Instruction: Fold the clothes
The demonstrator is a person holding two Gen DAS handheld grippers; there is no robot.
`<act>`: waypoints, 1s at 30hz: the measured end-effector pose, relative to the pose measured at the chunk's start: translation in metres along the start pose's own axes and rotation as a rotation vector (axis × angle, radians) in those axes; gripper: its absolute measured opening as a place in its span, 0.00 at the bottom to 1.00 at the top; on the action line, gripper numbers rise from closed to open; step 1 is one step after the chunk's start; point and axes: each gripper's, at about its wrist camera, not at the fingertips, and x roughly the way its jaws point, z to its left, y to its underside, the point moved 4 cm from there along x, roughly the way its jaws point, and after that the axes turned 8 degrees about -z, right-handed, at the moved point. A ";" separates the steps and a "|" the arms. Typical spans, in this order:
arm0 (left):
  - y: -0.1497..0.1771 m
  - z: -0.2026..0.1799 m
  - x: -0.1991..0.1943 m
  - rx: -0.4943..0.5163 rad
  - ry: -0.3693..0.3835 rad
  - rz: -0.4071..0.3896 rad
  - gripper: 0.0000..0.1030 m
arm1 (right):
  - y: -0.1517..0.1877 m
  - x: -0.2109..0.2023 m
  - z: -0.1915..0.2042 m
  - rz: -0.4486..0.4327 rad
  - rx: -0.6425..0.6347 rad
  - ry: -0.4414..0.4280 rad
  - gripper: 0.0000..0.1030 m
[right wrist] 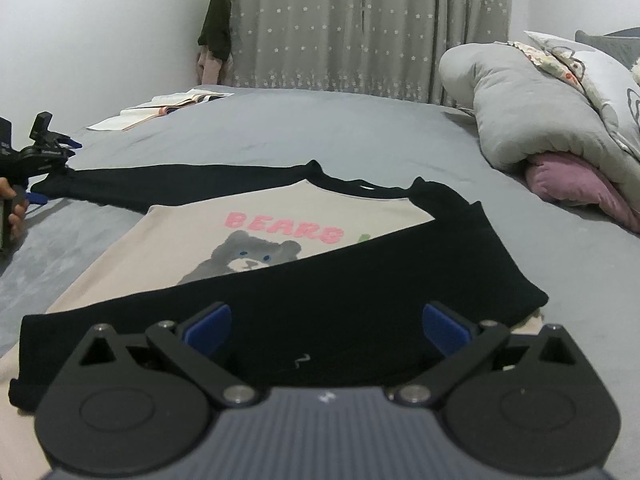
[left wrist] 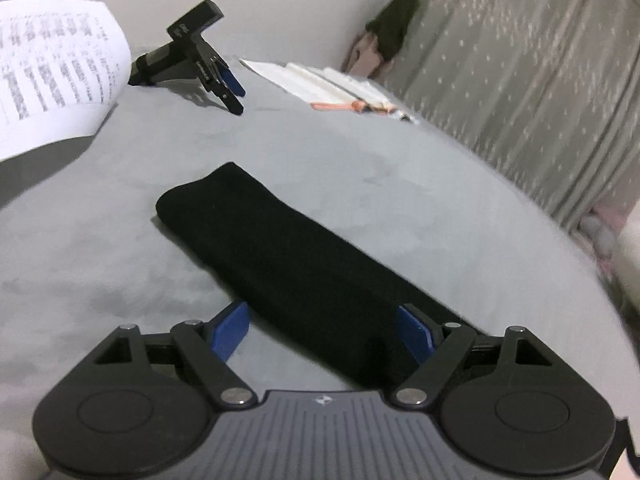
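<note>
The shirt (right wrist: 248,236), beige-bodied with black sleeves, a bear print and pink lettering, lay flat on the grey bed (right wrist: 360,132). No container appeared in either view.

The right gripper (right wrist: 324,330) stood wide open above the folded right sleeve (right wrist: 320,292), which crossed the shirt body diagonally; the blue pads (right wrist: 208,326) held nothing. The left gripper (left wrist: 322,334) was also wide open, its 2 pads flanking the cuff end of the outstretched left sleeve (left wrist: 280,256) without closing on it.

Only the right wrist view showed the shirt front, the rolled grey duvet (right wrist: 540,108) over a pink cushion (right wrist: 580,184), and the left gripper held in a hand (right wrist: 18,212) at the far sleeve end. Only the left wrist view showed a printed paper sheet (left wrist: 52,68) and a black clamp-like device (left wrist: 192,52) on the bed. Both views showed open books (right wrist: 160,110) and the starred curtain (right wrist: 360,28).
</note>
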 end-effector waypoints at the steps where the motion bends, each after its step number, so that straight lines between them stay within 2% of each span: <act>1: 0.000 0.001 0.001 -0.013 -0.003 -0.014 0.72 | 0.000 0.000 0.000 -0.001 0.001 -0.001 1.00; 3: 0.001 0.002 0.001 -0.023 -0.015 -0.033 0.64 | 0.000 -0.001 0.000 -0.003 0.002 -0.002 1.00; 8: 0.000 0.013 0.005 -0.066 -0.042 -0.058 0.30 | -0.002 -0.002 0.001 -0.007 0.008 -0.005 1.00; 9: 0.000 0.015 0.005 -0.074 -0.045 -0.056 0.17 | -0.002 -0.002 0.002 -0.009 0.008 -0.007 1.00; 10: 0.000 0.016 0.006 -0.080 -0.047 -0.055 0.08 | -0.003 -0.002 0.003 -0.011 0.008 -0.008 1.00; 12: -0.001 0.018 0.005 -0.093 -0.037 -0.059 0.02 | -0.003 -0.004 0.003 -0.014 0.007 -0.012 1.00; 14: -0.002 0.015 0.002 -0.077 -0.024 -0.082 0.01 | -0.004 -0.005 0.004 -0.020 0.007 -0.011 1.00; 18: -0.007 -0.011 -0.014 0.030 0.034 -0.174 0.01 | -0.009 -0.008 0.002 -0.036 0.014 -0.014 1.00; 23: -0.007 -0.062 -0.044 0.150 0.179 -0.255 0.01 | -0.016 -0.012 0.000 -0.056 0.024 -0.020 1.00; 26: -0.005 -0.080 -0.058 0.155 0.245 -0.262 0.01 | -0.019 -0.018 0.002 -0.061 0.037 -0.017 1.00; 30: 0.004 -0.114 -0.085 0.159 0.379 -0.236 0.01 | -0.024 -0.024 -0.002 -0.076 0.065 -0.022 1.00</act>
